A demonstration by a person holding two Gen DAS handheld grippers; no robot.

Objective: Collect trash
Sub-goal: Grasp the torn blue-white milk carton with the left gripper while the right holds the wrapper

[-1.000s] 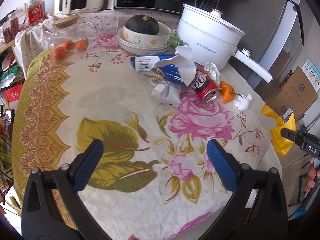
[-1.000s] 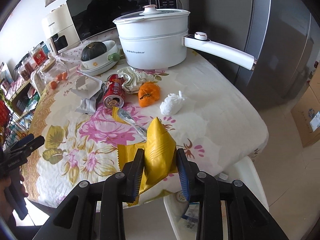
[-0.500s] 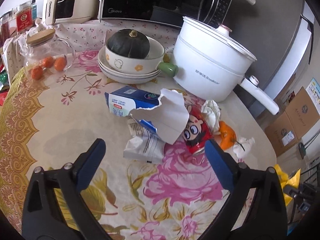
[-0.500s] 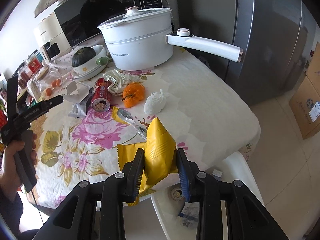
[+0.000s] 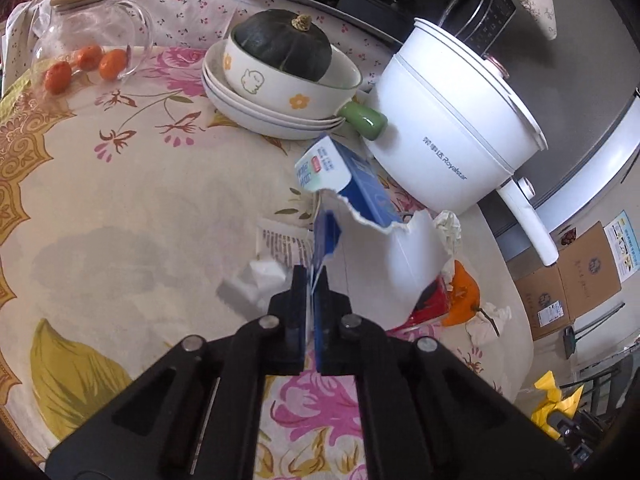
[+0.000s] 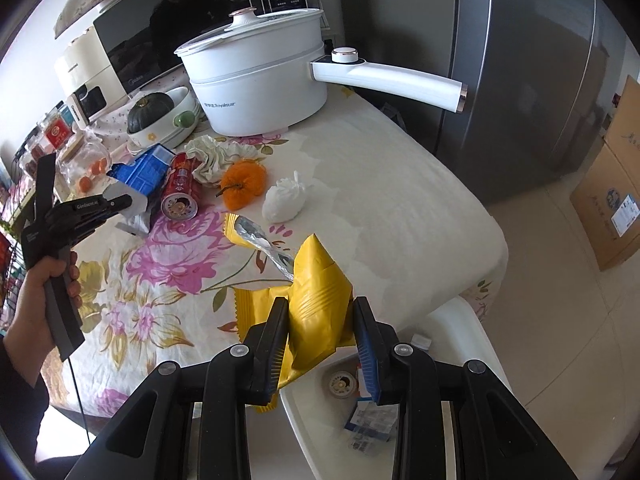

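- left gripper [image 5: 311, 280], lower centre of its own view, has just closed its jaws on the torn blue carton [image 5: 360, 188]'s edge.
- right gripper [image 6: 320, 320] pinches a yellow wrapper [image 6: 316, 296]; only its view shows the white bin [image 6: 372, 420] below.

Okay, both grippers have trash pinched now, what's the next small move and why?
Probably lower the right gripper and drop its yellow wrapper into the white bin, whose opening sits just beneath it. The left gripper, whose jaws have just been closing, pinches the torn blue carton by a thin edge.
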